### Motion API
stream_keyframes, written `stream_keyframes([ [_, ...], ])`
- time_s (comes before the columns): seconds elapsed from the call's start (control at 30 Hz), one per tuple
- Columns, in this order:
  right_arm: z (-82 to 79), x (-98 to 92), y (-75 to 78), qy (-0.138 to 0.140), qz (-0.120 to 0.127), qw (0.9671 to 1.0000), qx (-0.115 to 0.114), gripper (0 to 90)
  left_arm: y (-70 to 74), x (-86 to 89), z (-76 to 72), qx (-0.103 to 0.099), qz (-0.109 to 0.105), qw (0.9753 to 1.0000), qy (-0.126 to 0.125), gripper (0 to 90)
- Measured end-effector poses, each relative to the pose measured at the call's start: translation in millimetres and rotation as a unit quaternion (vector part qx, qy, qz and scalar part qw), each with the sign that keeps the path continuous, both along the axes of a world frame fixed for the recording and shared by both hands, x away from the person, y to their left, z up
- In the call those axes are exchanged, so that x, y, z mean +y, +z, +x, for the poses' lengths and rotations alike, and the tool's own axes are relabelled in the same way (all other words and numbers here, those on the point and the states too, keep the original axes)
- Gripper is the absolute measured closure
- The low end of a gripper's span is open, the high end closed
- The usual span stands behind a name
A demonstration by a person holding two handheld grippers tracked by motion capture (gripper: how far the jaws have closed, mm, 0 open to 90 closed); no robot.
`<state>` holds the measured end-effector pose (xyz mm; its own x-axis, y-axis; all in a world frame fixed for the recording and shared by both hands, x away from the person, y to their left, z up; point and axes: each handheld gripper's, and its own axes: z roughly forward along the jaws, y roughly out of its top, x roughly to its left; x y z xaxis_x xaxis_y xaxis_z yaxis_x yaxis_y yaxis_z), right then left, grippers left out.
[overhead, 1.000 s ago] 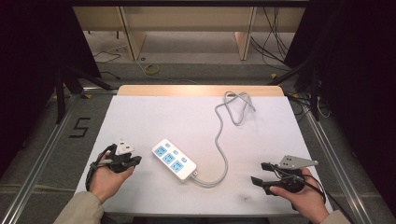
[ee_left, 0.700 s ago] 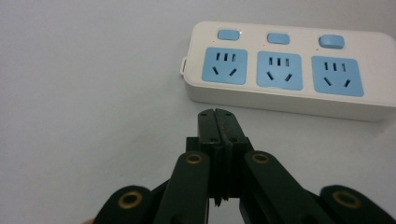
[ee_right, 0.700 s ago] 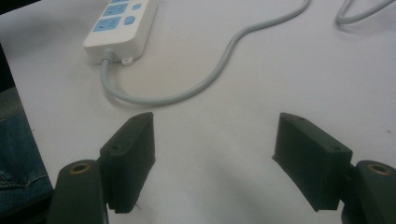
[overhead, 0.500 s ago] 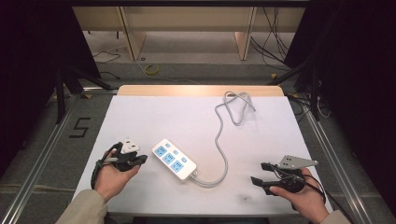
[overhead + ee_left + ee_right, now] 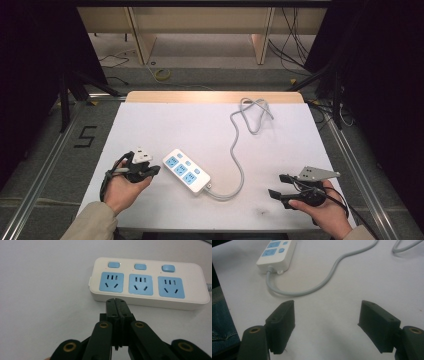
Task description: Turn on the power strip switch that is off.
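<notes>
At the near edge of the white surface [image 5: 150, 125], your left tool [image 5: 116, 305] sits at seven o'clock, jaws pressed together on nothing, just short of the power strip [image 5: 186, 170]. Your right tool [image 5: 280, 186], at five o'clock, is spread wide. The strip lies near centre, its grey cord [image 5: 239, 150] looping toward one o'clock.

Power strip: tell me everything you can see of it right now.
The power strip is a white, plastic-looking bar lying flat and diagonal on the white table, outlets up. It has three blue sockets, each with a blue switch beside it, and nothing is plugged in. A grey cord leaves its near-right end, curves up the table and ends in loose loops at the far edge. The left gripper, jaws shut, points at its side without touching it.
</notes>
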<state>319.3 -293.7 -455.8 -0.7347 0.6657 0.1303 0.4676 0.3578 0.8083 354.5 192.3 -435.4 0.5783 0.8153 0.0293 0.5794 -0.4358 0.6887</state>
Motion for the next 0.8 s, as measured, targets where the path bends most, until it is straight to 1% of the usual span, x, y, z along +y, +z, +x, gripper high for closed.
stream_keyframes([
  [0.07, -0.1, 0.0, 0.1, -0.001, 0.0, 1.0, 0.001, 29.3, -0.1, -1.2, 0.2, 0.0, -0.003, 1.0, 0.001, 89.9],
  [0.43, -0.1, 0.0, 0.0, -0.001, 0.0, 1.0, 0.001, 29.3, 2.1, -6.4, 1.5, 0.002, -0.003, 1.0, -0.005, 89.9],
  [0.8, 0.0, 0.0, 0.1, -0.001, -0.001, 1.0, 0.001, 29.3, 3.5, -10.9, 2.7, 0.002, 0.001, 0.9999, -0.011, 89.9],
])
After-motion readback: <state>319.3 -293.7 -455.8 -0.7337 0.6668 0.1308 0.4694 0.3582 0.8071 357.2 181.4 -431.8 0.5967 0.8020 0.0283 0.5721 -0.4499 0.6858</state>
